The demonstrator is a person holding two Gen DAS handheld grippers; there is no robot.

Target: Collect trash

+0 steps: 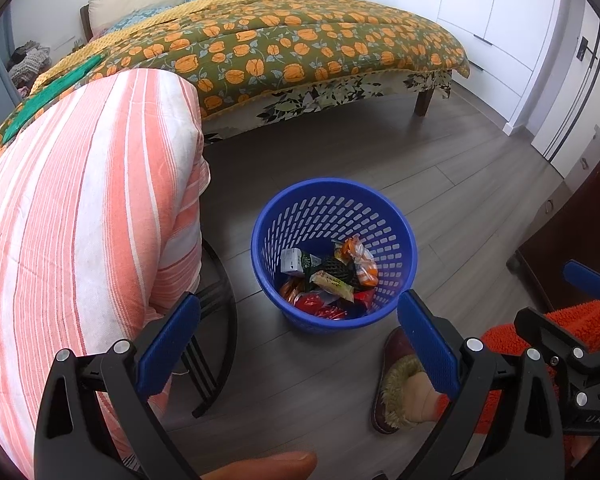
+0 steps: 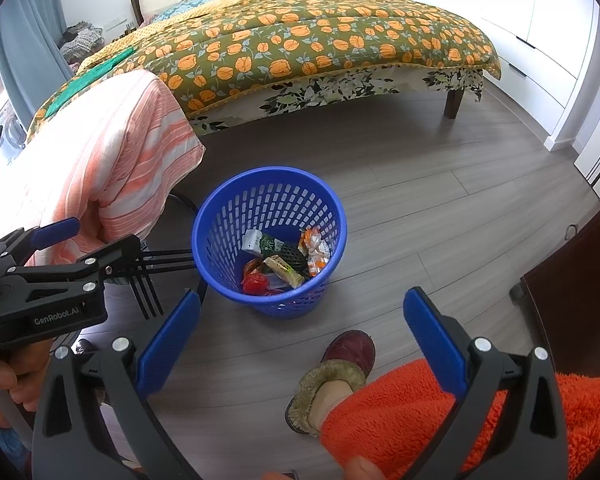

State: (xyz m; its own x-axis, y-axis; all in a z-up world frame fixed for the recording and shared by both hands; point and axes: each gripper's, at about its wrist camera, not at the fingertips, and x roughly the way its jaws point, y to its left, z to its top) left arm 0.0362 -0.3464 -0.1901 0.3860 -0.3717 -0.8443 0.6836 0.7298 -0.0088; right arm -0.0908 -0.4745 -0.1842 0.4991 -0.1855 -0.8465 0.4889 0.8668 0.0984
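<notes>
A blue perforated trash basket (image 1: 396,216) stands on the grey wood floor, also in the right wrist view (image 2: 220,216). It holds several wrappers and cartons (image 1: 328,280) (image 2: 284,260). My left gripper (image 1: 300,340) is open and empty, held above the floor just in front of the basket. My right gripper (image 2: 300,336) is open and empty, also above the floor in front of the basket. The left gripper also shows at the left of the right wrist view (image 2: 56,248).
An orange-striped cloth (image 1: 80,220) covers a black-legged table or chair left of the basket. A bed with a floral quilt (image 1: 300,44) stands behind. A dark wooden cabinet (image 2: 580,280) is at the right. A slippered foot (image 2: 332,376) stands near the basket.
</notes>
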